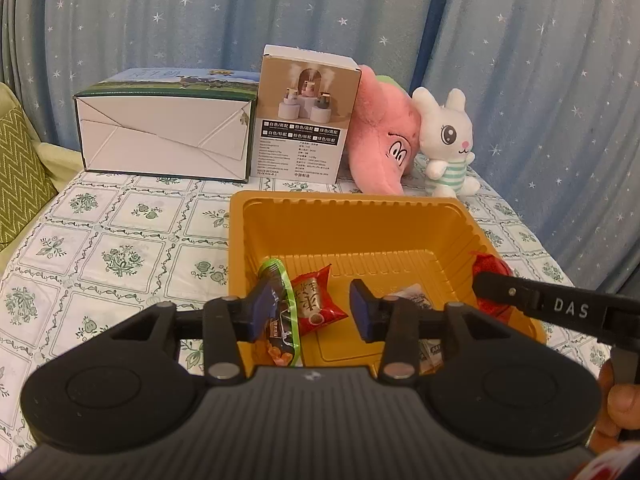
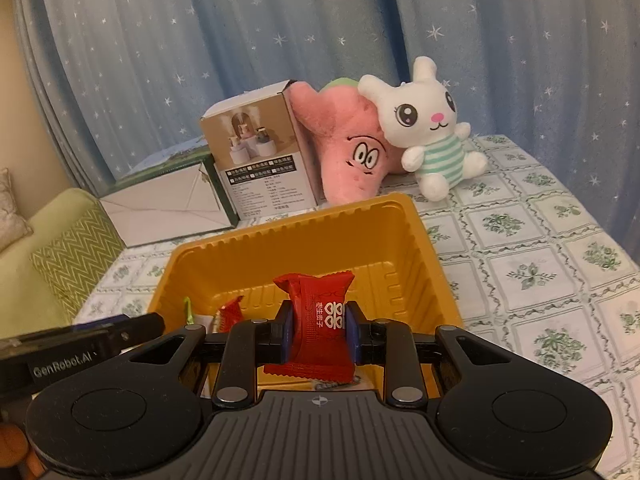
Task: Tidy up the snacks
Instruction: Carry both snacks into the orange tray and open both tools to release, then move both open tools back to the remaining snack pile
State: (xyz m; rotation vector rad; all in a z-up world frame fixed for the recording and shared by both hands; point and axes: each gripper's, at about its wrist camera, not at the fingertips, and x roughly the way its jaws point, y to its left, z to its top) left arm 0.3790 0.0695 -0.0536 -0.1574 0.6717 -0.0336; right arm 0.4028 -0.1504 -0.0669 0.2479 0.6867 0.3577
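Observation:
An orange plastic tray [image 1: 360,204] [image 2: 288,224] stands on the patterned tablecloth. My left gripper [image 1: 314,307] hangs over the tray's near left part. Its jaws are open. A green-rimmed snack packet [image 1: 289,300] leans against the left pad only. Below the gap, a red packet [image 1: 320,304] and a pale wrapped snack [image 1: 412,294] lie on the tray floor. My right gripper [image 2: 320,330] is shut on a red snack packet [image 2: 316,312], held upright over the tray's near edge. The left wrist view shows that red snack packet [image 1: 490,268] at the tray's right wall.
Behind the tray stand a white and green carton [image 1: 164,136], a humidifier box [image 1: 304,120], a pink plush [image 1: 384,136] and a white bunny plush [image 1: 446,144]. A green cushion [image 1: 20,176] lies left of the table. Bare tablecloth [image 2: 528,272] spreads right of the tray.

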